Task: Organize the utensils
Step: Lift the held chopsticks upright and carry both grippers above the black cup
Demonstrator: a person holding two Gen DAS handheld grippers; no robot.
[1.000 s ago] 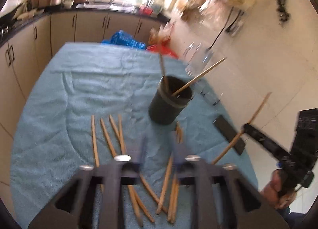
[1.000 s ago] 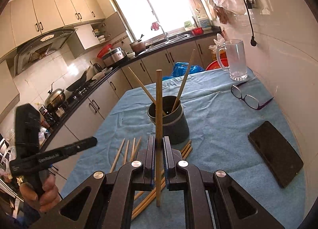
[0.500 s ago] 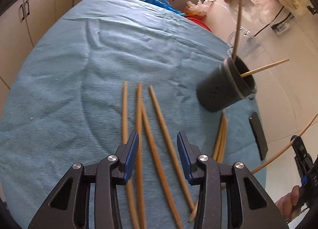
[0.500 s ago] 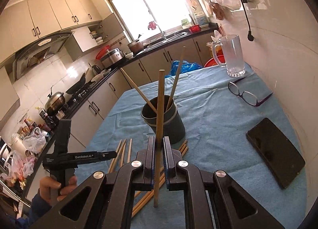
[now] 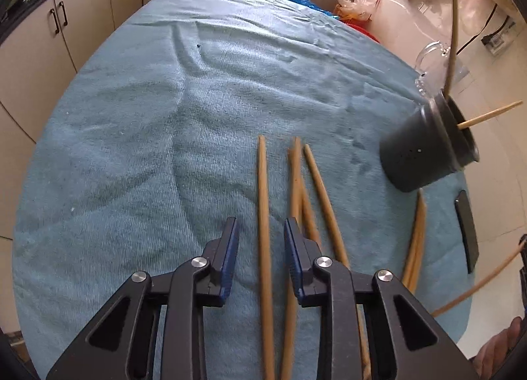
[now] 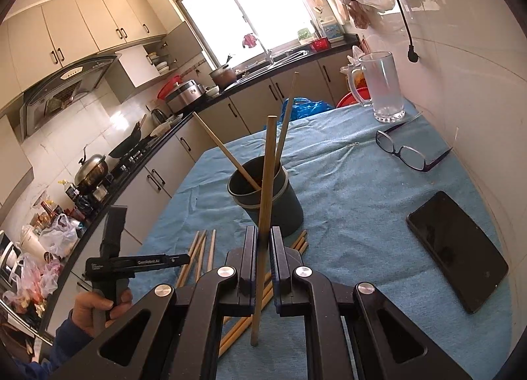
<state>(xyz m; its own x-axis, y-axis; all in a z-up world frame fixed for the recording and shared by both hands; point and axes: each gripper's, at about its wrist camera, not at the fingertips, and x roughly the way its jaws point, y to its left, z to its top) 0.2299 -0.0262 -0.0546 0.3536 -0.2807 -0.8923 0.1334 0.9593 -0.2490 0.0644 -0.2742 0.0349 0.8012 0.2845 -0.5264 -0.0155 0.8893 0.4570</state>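
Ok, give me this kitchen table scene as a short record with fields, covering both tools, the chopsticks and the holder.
left tool: closing around one loose chopstick lying on the blue cloth, pads not yet pressing
right tool: shut on an upright chopstick
holder: dark cup with two chopsticks leaning in it
loose chopsticks: several lying on the cloth beside the cup
other items: glasses, phone, glass mug

A long wooden chopstick [image 6: 266, 202] is clamped upright in the right tongs [image 6: 262, 245]. Behind it, a dark round plastic holder [image 6: 280, 207] with two chopsticks is seen on the blue-cloth-covered surface [image 6: 355, 202]. The left tongs [image 6: 179, 259] are held over loose wooden chopsticks [image 6: 197, 256].
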